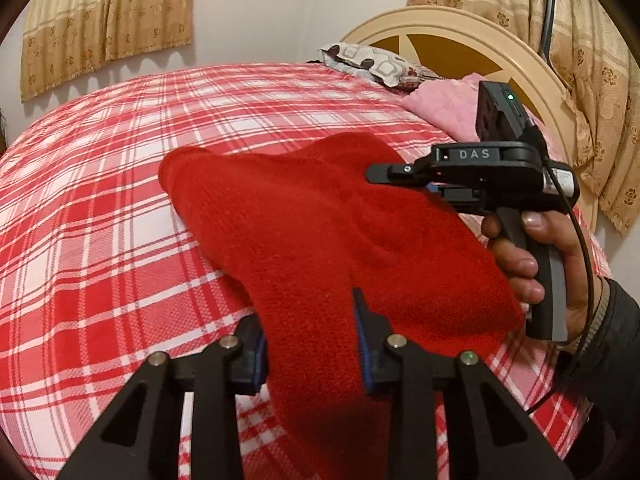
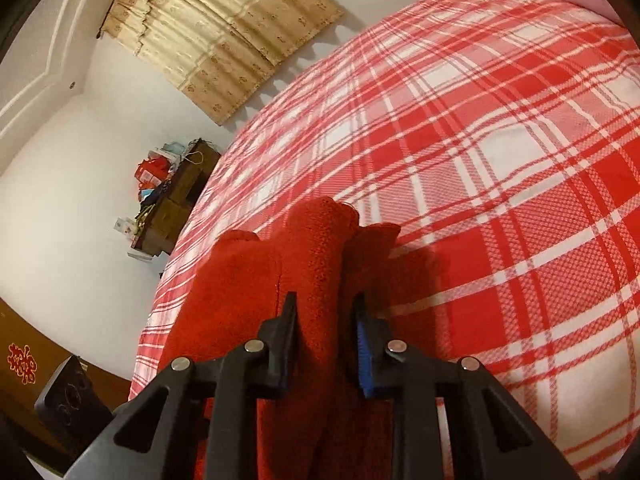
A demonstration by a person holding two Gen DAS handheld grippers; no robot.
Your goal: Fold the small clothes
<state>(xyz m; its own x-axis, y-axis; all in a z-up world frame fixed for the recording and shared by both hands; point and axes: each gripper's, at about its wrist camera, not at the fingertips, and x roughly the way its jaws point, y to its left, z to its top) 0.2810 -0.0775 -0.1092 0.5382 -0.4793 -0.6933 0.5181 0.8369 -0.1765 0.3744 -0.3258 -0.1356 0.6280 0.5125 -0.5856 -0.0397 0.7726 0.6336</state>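
My left tool and right tool each clamp a bunch of the red knitted fleece garment, lifted above the red-and-white plaid bed. No fold is laid flat yet; most work remains, I judge.

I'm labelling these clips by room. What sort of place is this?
Most likely a bedroom at home: a bed with a red plaid cover, a pillow against the headboard, and curtains on the wall.

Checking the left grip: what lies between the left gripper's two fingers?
A fold of the red garment, pinched by the left gripper, shown in the left wrist view.
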